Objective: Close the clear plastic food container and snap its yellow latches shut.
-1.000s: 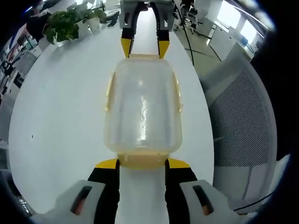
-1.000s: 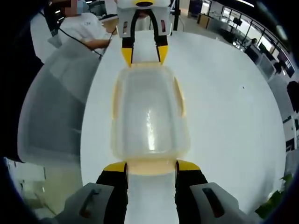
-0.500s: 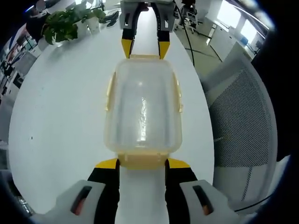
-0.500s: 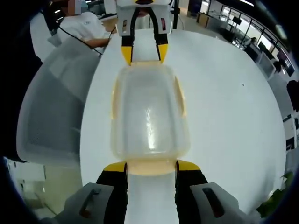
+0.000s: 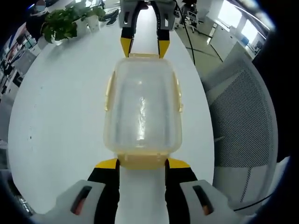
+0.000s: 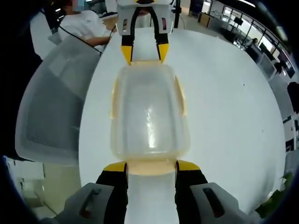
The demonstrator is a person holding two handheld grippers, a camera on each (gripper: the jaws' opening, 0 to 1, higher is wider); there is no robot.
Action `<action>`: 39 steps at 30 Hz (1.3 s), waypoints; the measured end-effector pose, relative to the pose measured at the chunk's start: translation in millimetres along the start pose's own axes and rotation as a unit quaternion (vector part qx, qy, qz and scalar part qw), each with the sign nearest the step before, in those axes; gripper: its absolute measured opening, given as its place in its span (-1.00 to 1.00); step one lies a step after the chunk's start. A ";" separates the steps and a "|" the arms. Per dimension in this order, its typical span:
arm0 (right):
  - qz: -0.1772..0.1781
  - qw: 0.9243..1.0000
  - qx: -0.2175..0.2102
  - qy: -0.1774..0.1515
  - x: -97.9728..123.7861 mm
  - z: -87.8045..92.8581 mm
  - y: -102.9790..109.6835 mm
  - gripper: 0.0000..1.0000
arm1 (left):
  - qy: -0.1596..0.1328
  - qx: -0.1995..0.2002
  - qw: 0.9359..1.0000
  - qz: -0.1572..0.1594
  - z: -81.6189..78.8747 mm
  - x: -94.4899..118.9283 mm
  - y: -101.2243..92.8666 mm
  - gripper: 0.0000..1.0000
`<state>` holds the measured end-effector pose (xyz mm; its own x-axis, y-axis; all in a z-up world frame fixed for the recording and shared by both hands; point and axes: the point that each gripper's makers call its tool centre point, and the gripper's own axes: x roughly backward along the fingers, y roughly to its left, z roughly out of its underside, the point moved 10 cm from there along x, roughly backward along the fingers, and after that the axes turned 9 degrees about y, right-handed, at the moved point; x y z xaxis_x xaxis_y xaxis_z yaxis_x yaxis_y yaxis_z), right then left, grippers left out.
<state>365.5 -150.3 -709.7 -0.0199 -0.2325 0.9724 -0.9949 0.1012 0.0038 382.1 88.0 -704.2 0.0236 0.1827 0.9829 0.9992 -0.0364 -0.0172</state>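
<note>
1. The clear plastic food container (image 5: 142,109) with its lid on sits on the round white tabletop (image 5: 60,112) between both grippers.
2. Left gripper (image 5: 142,164) and right gripper (image 6: 151,166) stand with jaws spread, straddling the yellow end latches (image 6: 151,165).
3. Probably light, stiff and slippery; press on latches, not walls.

Bright, even overhead light; glare streak on container lid (image 5: 142,109); washed-out worktop (image 6: 224,102); fisheye-bent edges.

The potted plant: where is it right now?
In the left gripper view the potted plant stands at the upper left on the white table, far beyond the clear container and left of the right gripper.
</note>
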 end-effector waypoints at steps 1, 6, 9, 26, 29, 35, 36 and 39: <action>0.000 1.000 0.000 0.000 -0.5 0.1 0.1 -0.26 | 0.001 -0.001 1.000 -0.001 0.1 -0.3 0.5 -0.27; 0.002 1.000 -0.002 -0.004 -1.5 1.1 0.9 -0.26 | 0.004 -0.002 1.000 -0.002 -0.1 -1.5 -0.4 -0.27; 0.003 1.000 -0.003 -0.006 -1.1 1.1 2.2 -0.26 | 0.005 -0.002 1.000 -0.005 -0.8 -3.4 -1.2 -0.27; 0.008 1.000 0.000 -0.008 -3.1 2.3 4.1 -0.25 | 0.000 -0.002 1.000 -0.008 -1.2 -6.9 -3.7 -0.27; 0.010 1.000 0.000 -0.011 -4.0 2.9 4.8 -0.25 | 0.003 -0.008 1.000 -0.012 -2.5 -7.6 -4.9 -0.27; 0.013 1.000 0.005 -0.008 -4.6 2.5 5.7 -0.25 | 0.002 -0.009 1.000 -0.013 -2.3 -8.5 -4.5 -0.27; 0.012 1.000 0.005 -0.008 -4.6 2.6 5.7 -0.25 | 0.002 -0.009 1.000 -0.013 -2.4 -8.7 -4.5 -0.27; 0.011 1.000 0.004 -0.009 -4.8 2.8 5.3 -0.25 | 0.003 -0.009 1.000 -0.013 -2.4 -9.0 -5.2 -0.27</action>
<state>360.0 -151.3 -715.0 -0.0429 -0.2475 0.9679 -0.9949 0.0986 -0.0189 376.6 84.2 -712.5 -0.0029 0.1772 0.9842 0.9987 -0.0493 0.0118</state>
